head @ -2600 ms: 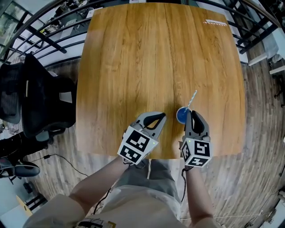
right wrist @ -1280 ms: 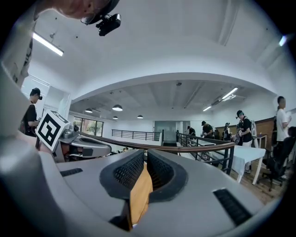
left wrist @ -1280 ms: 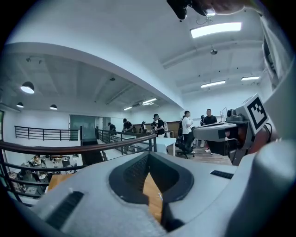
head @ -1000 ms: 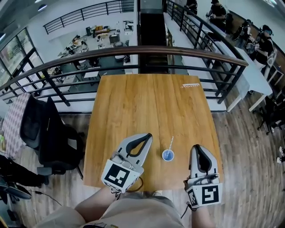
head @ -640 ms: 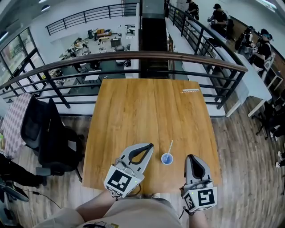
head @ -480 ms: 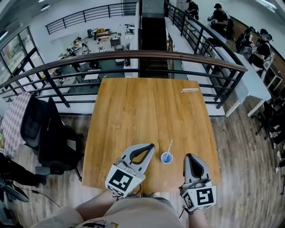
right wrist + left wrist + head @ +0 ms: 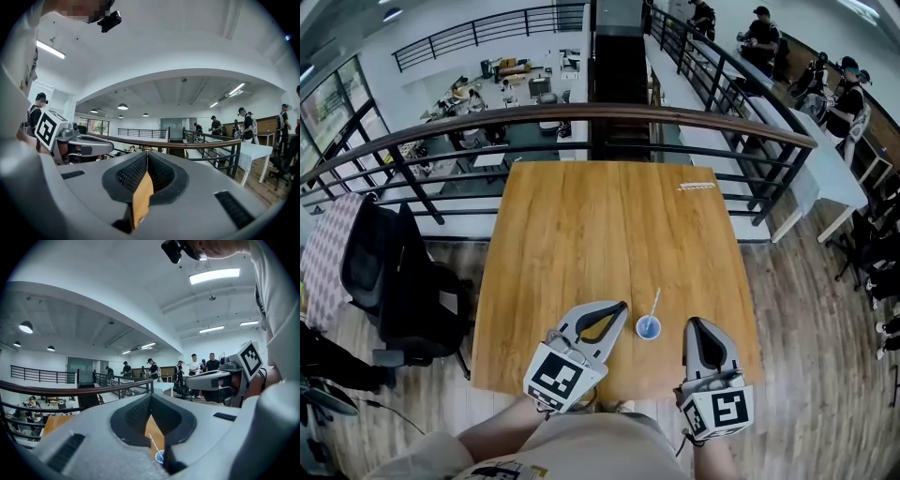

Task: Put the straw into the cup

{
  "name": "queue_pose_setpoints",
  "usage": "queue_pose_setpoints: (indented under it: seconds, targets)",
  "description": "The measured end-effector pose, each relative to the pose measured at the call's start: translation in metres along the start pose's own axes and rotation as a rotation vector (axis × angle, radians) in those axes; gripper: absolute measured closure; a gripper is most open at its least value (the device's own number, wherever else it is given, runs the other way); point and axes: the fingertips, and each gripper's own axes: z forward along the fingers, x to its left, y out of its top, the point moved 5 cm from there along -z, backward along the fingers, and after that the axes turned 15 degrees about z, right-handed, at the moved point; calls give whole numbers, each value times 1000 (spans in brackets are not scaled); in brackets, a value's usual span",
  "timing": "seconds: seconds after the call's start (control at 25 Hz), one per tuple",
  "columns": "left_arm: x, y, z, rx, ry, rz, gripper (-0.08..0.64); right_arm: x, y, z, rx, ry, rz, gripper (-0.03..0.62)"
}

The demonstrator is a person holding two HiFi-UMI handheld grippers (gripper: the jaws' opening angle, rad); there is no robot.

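Observation:
A small blue cup (image 7: 648, 327) stands on the wooden table (image 7: 581, 244) near its front edge, with a pale straw (image 7: 654, 304) in it that leans up and to the right. My left gripper (image 7: 621, 307) is shut and empty, its tips just left of the cup and apart from it. My right gripper (image 7: 695, 323) is also shut and empty, a little right of the cup. In the left gripper view the cup (image 7: 160, 456) and straw (image 7: 152, 443) show through the gap below the gripper's (image 7: 151, 398) closed tips. The right gripper view shows only table wood below its own gripper's (image 7: 147, 154) closed tips.
A thin white strip (image 7: 697, 186) lies at the table's far right. A dark railing (image 7: 600, 117) runs behind the table. A black office chair (image 7: 403, 281) stands left of it. People sit at tables far to the right.
The right gripper has drawn back from the cup to the table's front edge. The straw stays in the cup. The head view has risen and takes in the whole table.

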Motion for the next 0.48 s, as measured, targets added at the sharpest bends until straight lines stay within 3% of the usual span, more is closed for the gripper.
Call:
queue_pose_setpoints:
  seconds: [0.48]
  targets:
    - [-10,5,-2,2,-16,-2,548,1,-1,-10,6,1,-5,571]
